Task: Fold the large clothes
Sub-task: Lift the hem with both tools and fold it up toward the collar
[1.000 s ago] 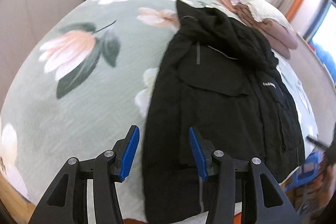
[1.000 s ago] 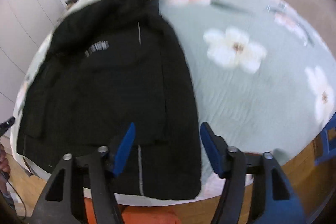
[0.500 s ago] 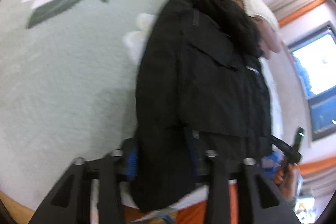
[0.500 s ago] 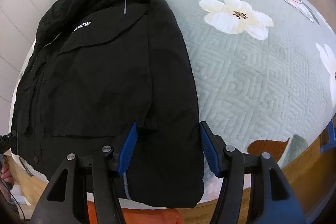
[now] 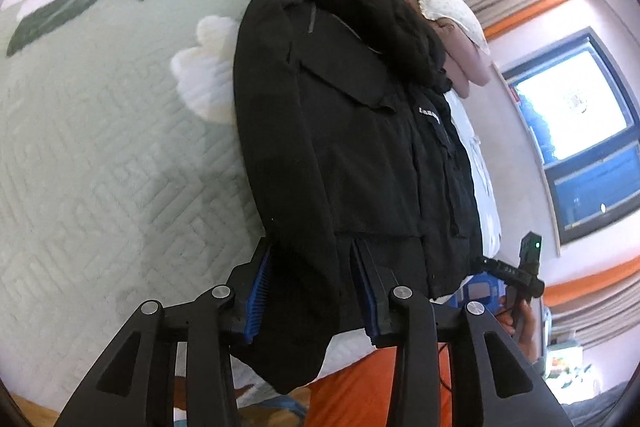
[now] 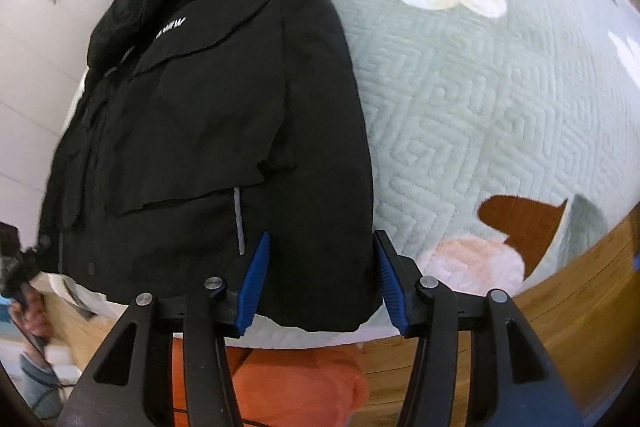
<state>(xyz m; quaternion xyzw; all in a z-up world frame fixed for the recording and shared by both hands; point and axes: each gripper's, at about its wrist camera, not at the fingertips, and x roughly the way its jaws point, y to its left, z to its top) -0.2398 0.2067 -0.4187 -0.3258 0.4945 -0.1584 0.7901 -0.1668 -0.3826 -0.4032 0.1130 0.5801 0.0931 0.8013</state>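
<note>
A large black hooded jacket (image 5: 352,131) lies flat on the bed, hood toward the headboard, hem at the near edge. It also shows in the right wrist view (image 6: 208,115). My left gripper (image 5: 312,267) is open, its blue pads on either side of one sleeve near the cuff. My right gripper (image 6: 320,259) is open, its pads straddling the other sleeve near its cuff. Neither has closed on the cloth.
The bed has a pale green quilted floral cover (image 6: 460,99). Folded pink and cream bedding (image 5: 440,11) is stacked by the headboard. The wooden bed frame (image 6: 560,287) runs along the near edge. White wardrobes (image 6: 36,27) stand on one side, a window (image 5: 576,115) on the other.
Both grippers have moved forward and down to the jacket's near end. Each now has a sleeve between its open fingers, where before they hung short of the jacket.
</note>
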